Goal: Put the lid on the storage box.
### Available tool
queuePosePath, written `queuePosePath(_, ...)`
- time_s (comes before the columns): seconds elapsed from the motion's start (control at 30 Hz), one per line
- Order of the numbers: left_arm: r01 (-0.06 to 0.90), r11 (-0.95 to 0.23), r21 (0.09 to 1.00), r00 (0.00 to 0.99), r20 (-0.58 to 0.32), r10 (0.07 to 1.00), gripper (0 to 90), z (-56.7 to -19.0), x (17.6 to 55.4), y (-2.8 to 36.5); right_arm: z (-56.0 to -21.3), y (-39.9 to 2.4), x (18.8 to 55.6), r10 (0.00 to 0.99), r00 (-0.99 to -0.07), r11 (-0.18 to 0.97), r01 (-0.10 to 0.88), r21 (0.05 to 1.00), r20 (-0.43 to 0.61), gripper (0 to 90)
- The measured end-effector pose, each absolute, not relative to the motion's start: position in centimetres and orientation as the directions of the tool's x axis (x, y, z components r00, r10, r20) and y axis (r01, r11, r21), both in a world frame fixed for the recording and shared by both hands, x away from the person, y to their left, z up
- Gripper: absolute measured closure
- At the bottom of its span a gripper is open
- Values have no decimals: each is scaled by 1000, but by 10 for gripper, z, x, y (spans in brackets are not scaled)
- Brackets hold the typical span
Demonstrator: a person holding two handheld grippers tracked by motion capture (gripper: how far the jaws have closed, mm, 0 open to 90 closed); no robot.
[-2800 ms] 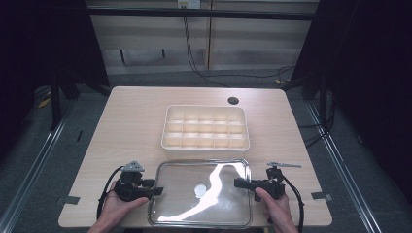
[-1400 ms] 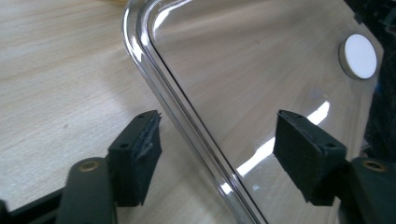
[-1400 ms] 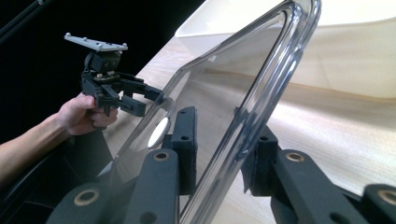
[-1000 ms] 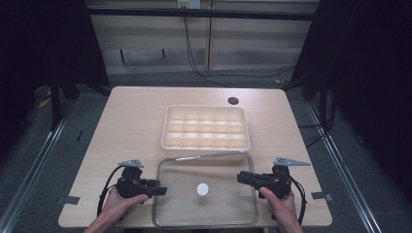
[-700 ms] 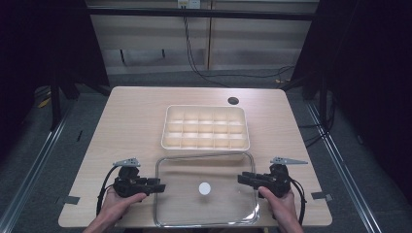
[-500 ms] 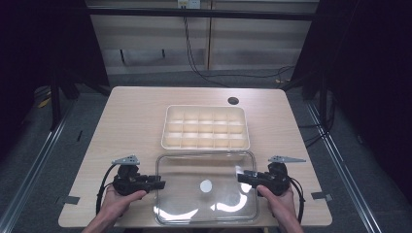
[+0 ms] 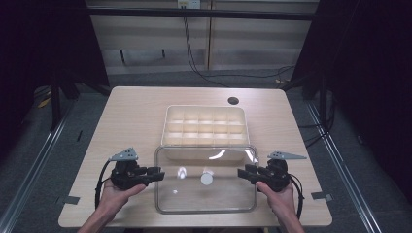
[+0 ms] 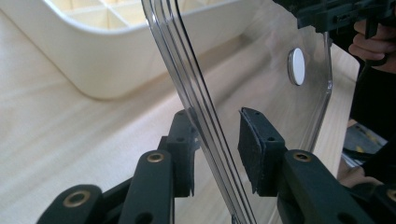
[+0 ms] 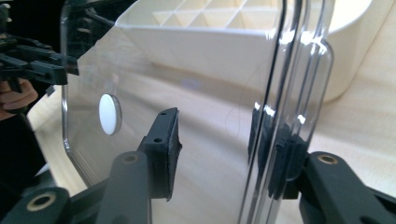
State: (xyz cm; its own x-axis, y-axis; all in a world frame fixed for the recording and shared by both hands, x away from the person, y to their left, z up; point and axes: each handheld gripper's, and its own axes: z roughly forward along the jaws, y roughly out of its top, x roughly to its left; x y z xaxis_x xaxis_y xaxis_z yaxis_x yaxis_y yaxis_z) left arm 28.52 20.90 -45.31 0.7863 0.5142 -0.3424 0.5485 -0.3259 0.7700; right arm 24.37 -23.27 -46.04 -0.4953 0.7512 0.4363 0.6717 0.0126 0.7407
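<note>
A clear plastic lid (image 7: 194, 196) with a white round sticker (image 7: 206, 179) hangs level between my two grippers, and its far edge overlaps the front of the cream compartment tray (image 7: 204, 110). My left gripper (image 7: 160, 174) straddles the lid's left edge. In the left gripper view its jaws (image 8: 217, 113) have just been closing around the lid's rim (image 8: 173, 46): one pad touches it and a narrow gap shows at the other. My right gripper (image 7: 241, 174) straddles the right edge. Its jaws (image 9: 212, 116) have just been opening: the rim (image 9: 280, 70) rests against one pad and the other stands well apart.
The tray (image 8: 93, 60) stands mid-table, just beyond the lid. A dark round hole (image 7: 233, 101) sits in the tabletop behind it. Bare wood (image 7: 131, 121) lies to the left and right of the tray. Cables trail from both grippers toward the table's front edge.
The lid has come up off the table and shifted toward the tray, now overlapping its front edge. Both hands have moved slightly away from the table's front edge.
</note>
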Motion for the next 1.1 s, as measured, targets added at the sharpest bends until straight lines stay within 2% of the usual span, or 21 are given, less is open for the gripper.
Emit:
queuePosePath(0.27, 481, -328, 813, 801, -255, 542, 709, -435, 292, 210, -443, -226, 251, 776, -521, 16, 580, 815, 356, 517)
queuePosePath(0.37, 480, -308, 821, 807, -276, 522, 691, -440, 292, 212, -446, -224, 250, 775, -523, 9, 570, 821, 355, 517)
queuePosePath(0.43, 492, -308, 814, 808, -295, 509, 642, -445, 292, 211, -452, -225, 249, 772, -518, 3, 583, 813, 369, 515)
queuePosePath(0.5, 485, -336, 808, 812, -273, 516, 618, -447, 291, 206, -456, -226, 249, 764, -516, -4, 596, 803, 388, 513)
queuePosePath(0.6, 497, -305, 813, 819, -322, 475, 640, -448, 290, 203, -455, -227, 249, 761, -519, -6, 595, 804, 390, 508)
queuePosePath(0.8, 479, -309, 822, 836, -318, 448, 701, -443, 287, 203, -452, -228, 246, 770, -509, -14, 590, 807, 385, 473)
queuePosePath(1.1, 484, -293, 825, 840, -343, 421, 734, -443, 286, 203, -454, -233, 242, 750, -506, -66, 583, 810, 426, 473)
